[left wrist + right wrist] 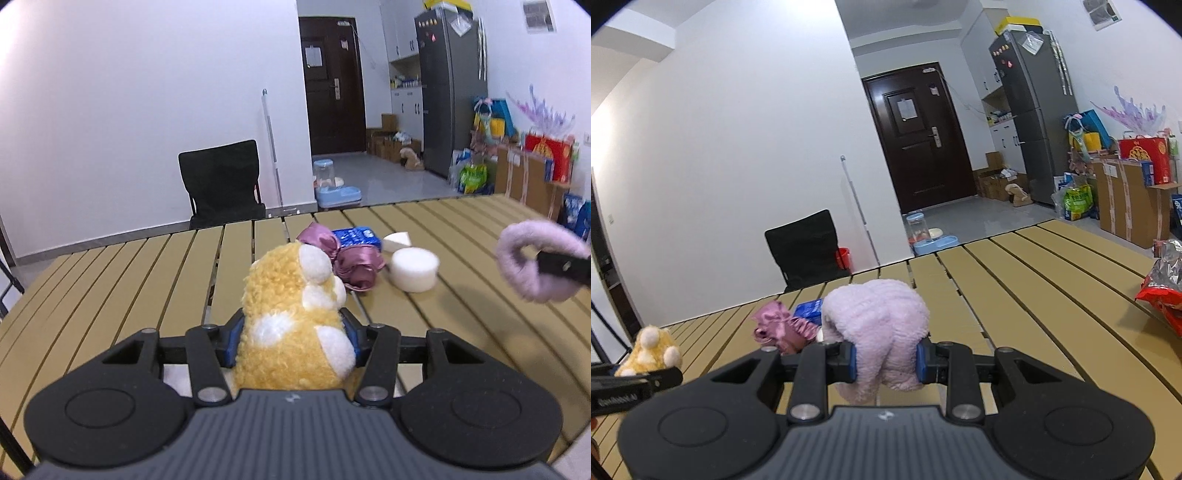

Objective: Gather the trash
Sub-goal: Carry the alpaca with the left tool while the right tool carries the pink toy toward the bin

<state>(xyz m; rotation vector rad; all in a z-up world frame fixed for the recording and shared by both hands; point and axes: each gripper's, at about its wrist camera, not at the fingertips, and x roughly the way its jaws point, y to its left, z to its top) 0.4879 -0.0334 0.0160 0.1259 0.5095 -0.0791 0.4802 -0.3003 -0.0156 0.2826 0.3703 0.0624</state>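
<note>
Bright even indoor light, heavy fisheye warp w/ dark corners, maybe slight blur.

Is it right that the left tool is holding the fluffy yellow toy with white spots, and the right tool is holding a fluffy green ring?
Not quite. The right tool holds a fluffy pale purple ring, not a green one, as the right wrist view shows. The left tool does hold the fluffy yellow toy with white spots.

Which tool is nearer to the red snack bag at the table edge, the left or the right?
Right. The right tool, holding the fluffy pink scrunchie, has the red snack bag off to its right. The left tool, holding the yellow plush, is farther away on the opposite side.
</note>
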